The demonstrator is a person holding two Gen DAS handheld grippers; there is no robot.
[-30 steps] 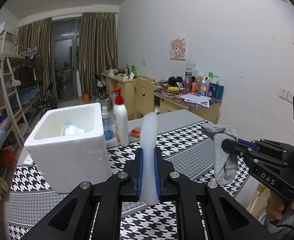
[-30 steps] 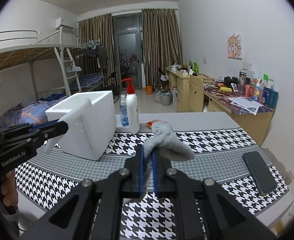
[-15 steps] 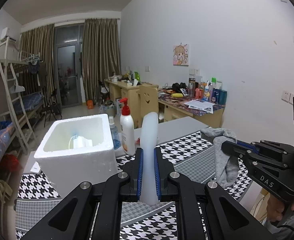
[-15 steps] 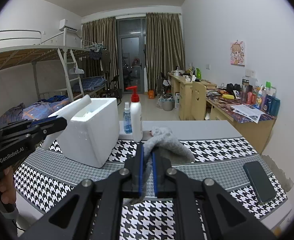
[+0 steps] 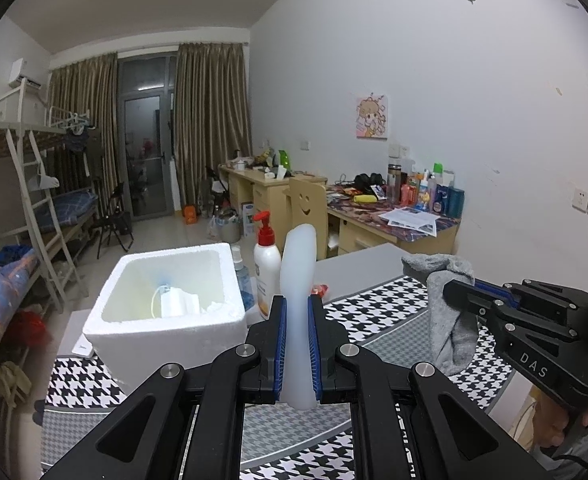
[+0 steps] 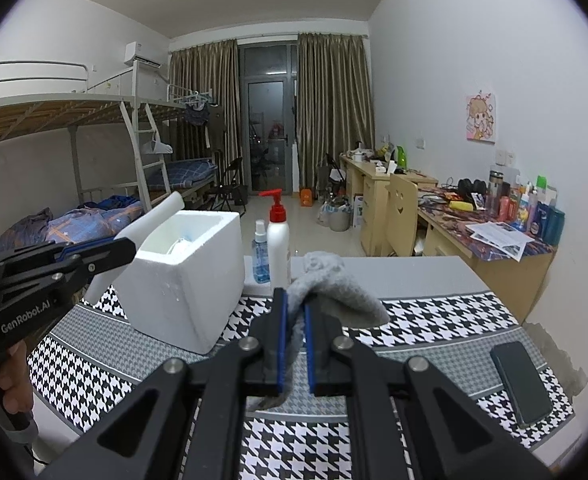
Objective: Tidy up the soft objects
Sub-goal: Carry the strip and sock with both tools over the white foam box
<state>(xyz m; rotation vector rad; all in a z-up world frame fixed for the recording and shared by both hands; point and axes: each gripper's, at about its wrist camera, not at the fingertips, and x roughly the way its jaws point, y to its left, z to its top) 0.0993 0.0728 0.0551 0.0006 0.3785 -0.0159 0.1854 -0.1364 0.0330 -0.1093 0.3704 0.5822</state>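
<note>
While both tools hang above the table, carrying step judged in hand, drop-off into the box not yet done. At far left, open white square foam box (image 5: pixel 161 320) on the cloth, some white soft item with a loop already lying inside. Just right of it, left gripper (image 5: pixel 297 344) clamped nearly shut on a pale translucent floppy strip (image 5: pixel 300 280) standing upright between the blue pads. Further right, right gripper (image 6: pixel 294 344) pinched tight on a limp grey knitted sock (image 6: pixel 334 288), toe draped over to the right. Next move, as a judgement: swing each piece over the box mouth, lower, then part the jaws, one after the other to avoid a clash. Underneath, black-and-white houndstooth tablecloth (image 6: pixel 434 320), with a white red-pump bottle (image 6: pixel 278 236), small blue spray bottle (image 6: pixel 260 256) and dark phone (image 6: pixel 520 382). Beyond, bunk bed (image 6: pixel 93 120), brown curtains (image 6: pixel 334 112), cluttered wooden desks (image 6: pixel 494 240).
</note>
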